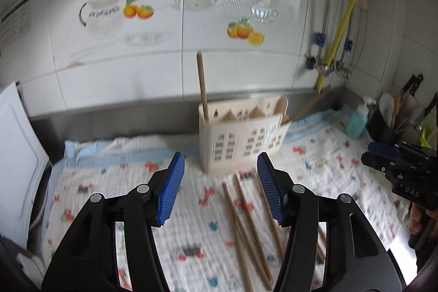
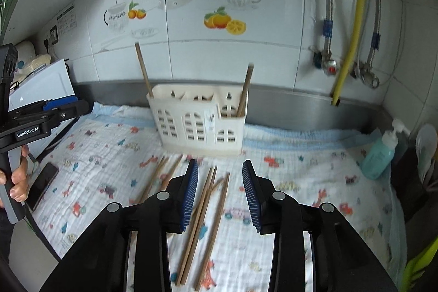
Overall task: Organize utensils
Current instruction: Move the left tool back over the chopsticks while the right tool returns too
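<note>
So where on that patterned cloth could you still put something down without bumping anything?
Free patches: the cloth between the white holder and the teal soap bottle, and the stretch left of the holder toward the phone. Crowded: the middle in front of the holder, where loose chopsticks lie under both grippers.

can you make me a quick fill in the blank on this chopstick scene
1. The number of chopsticks standing in the white holder is ____.
2. The loose chopsticks lie on a printed ____.
3. Nothing sits between the right gripper fingers, so it is ____.
4. The pump bottle is coloured ____.

Missing words: two; cloth; open; teal
</note>
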`<state>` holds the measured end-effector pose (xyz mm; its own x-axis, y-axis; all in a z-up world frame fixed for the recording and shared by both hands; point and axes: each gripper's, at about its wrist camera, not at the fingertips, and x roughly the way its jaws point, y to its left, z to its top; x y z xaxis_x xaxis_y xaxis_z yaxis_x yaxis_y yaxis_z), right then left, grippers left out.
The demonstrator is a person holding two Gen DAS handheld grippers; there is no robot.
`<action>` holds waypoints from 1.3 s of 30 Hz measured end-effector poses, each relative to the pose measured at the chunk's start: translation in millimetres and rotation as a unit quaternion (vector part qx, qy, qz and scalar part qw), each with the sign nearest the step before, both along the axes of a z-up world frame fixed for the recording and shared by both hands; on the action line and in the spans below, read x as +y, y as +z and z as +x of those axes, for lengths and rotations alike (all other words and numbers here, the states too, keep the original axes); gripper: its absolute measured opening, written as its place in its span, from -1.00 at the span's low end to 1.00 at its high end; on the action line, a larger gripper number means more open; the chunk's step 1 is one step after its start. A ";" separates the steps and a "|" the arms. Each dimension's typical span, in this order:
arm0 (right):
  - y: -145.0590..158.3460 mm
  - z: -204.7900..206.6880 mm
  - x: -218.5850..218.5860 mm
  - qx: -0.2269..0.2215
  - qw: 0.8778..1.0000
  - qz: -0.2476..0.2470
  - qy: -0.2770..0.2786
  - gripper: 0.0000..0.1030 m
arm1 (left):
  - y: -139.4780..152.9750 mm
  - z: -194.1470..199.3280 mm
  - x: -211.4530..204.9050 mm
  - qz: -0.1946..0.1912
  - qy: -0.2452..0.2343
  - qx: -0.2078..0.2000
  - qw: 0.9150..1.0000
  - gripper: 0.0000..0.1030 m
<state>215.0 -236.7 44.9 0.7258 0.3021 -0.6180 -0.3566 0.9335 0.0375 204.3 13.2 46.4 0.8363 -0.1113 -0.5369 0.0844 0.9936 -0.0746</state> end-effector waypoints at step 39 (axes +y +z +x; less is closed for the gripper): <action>-123.3 -55.7 3.5 0.076 0.996 -0.001 -0.055 -0.38 | -159.5 -29.4 -36.9 -0.026 -0.015 0.166 0.986 -0.65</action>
<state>159.4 -233.1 -78.4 0.6521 0.2247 -0.7240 -0.2420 0.9668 0.0820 174.9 -23.7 -113.1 0.6108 -0.1682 -0.7737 0.0757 0.9851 -0.1544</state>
